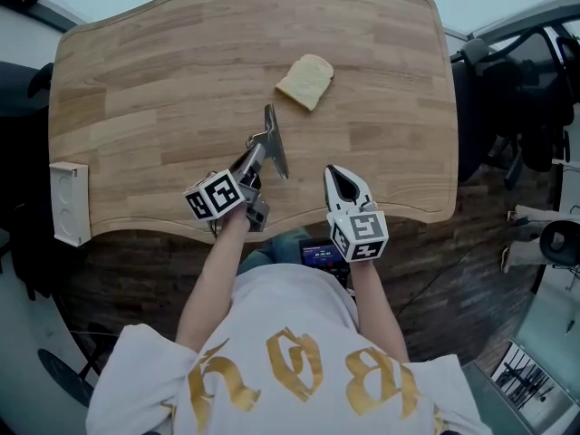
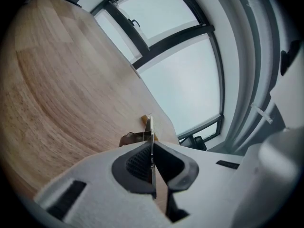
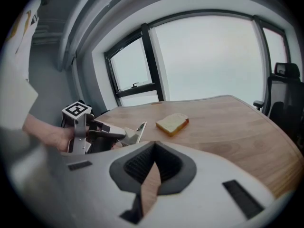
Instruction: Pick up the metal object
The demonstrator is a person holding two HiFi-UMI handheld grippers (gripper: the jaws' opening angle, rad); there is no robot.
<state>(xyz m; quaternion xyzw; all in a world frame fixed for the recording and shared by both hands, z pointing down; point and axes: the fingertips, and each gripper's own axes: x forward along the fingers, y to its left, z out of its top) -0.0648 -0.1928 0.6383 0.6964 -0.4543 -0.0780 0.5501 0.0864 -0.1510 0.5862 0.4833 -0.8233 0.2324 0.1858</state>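
Observation:
The metal object (image 1: 275, 143), a thin flat blade with a bent bracket at its side, is near the table's front middle. My left gripper (image 1: 255, 159) is shut on its near end. In the left gripper view the metal object (image 2: 151, 136) runs edge-on between the pads of the left gripper (image 2: 152, 148). My right gripper (image 1: 338, 173) hovers to the blade's right by the front edge, shut with nothing in it. The right gripper view shows the right gripper (image 3: 154, 151), and to its left the left gripper (image 3: 118, 134) holding the metal object (image 3: 138, 131).
A slice of bread (image 1: 305, 81) lies beyond the blade on the wooden table (image 1: 136, 89). A white box (image 1: 70, 202) sits at the table's left front corner. An office chair (image 1: 517, 89) stands off the right edge.

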